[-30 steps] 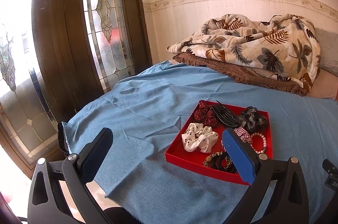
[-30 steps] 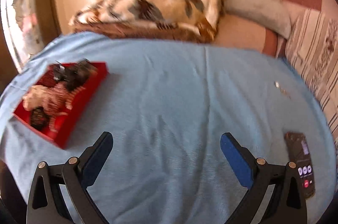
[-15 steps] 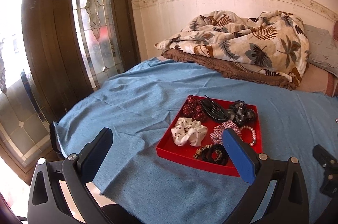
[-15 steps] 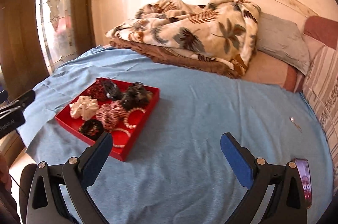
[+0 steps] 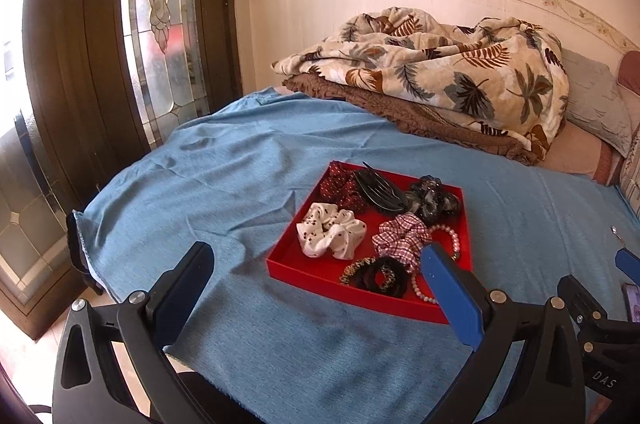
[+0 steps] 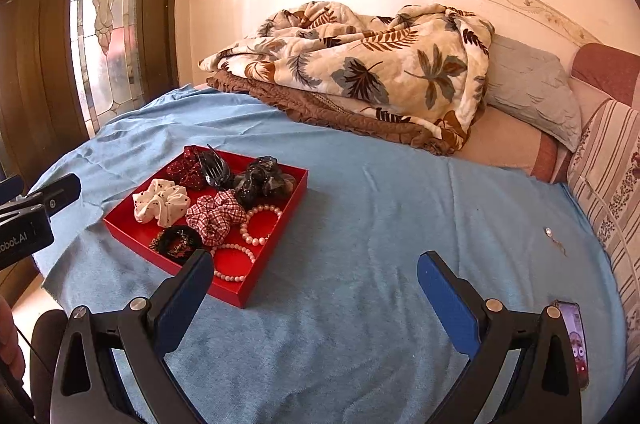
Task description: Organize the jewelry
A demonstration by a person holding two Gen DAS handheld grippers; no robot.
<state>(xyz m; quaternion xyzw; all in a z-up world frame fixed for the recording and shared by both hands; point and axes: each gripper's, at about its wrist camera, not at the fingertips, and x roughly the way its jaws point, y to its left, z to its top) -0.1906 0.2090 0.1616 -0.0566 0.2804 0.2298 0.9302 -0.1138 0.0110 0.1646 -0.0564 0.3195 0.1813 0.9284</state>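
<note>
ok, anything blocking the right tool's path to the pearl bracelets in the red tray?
Nothing visible does. The right tool hangs open above bare blue bedspread, and the white pearl bracelets lie exposed at the near-right corner of the shallow red tray. The red checked scrunchie touches them on the left only.

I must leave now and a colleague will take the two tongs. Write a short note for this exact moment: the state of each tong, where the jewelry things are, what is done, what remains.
Left tongs: open, empty, above the blue sheet, near the tray's front edge.
Right tongs: open, empty, to the right of the tray.
Red tray: on the sheet, holding the white scrunchie, plaid scrunchie, dark claw clip and pearl bracelets.
A small shiny piece lies apart on the sheet at right, near the phone.
Done: nothing is gripped.
Left: probably collect the stray piece, then sort the tray.
</note>
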